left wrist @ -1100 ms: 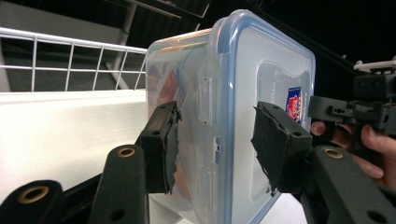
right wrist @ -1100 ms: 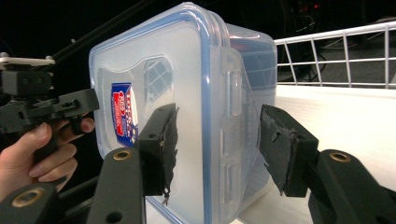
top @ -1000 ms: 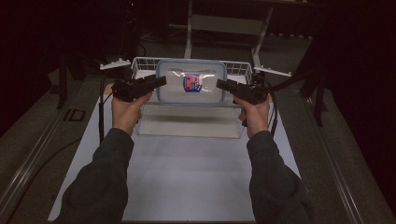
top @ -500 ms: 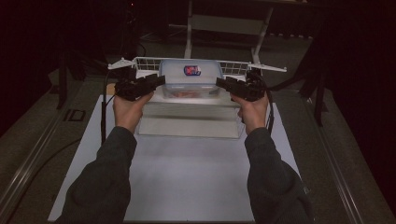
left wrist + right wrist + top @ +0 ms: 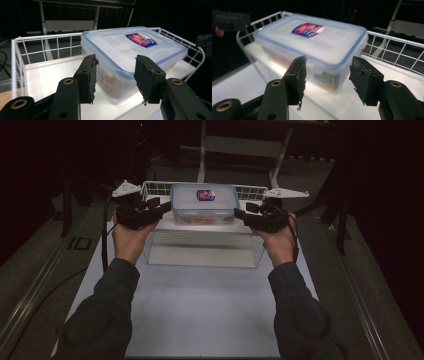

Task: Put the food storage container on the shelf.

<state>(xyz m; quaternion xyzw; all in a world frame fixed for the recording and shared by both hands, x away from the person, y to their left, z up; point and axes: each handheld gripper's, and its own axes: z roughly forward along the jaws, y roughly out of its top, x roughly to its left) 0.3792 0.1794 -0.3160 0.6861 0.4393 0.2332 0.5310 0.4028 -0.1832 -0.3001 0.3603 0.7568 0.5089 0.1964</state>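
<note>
grippers first: i have two, left gripper (image 5: 159,210) and right gripper (image 5: 240,214), jaws of both apart and just opening, flanking one clear plastic box with blue-edged lid (image 5: 204,202) without pinching it. it sits in one white wire basket (image 5: 250,192). gripper views reveal orange contents and a red-blue label (image 5: 141,40).

High view overhead, both gripper views close, sharing container (image 5: 203,203)
</note>
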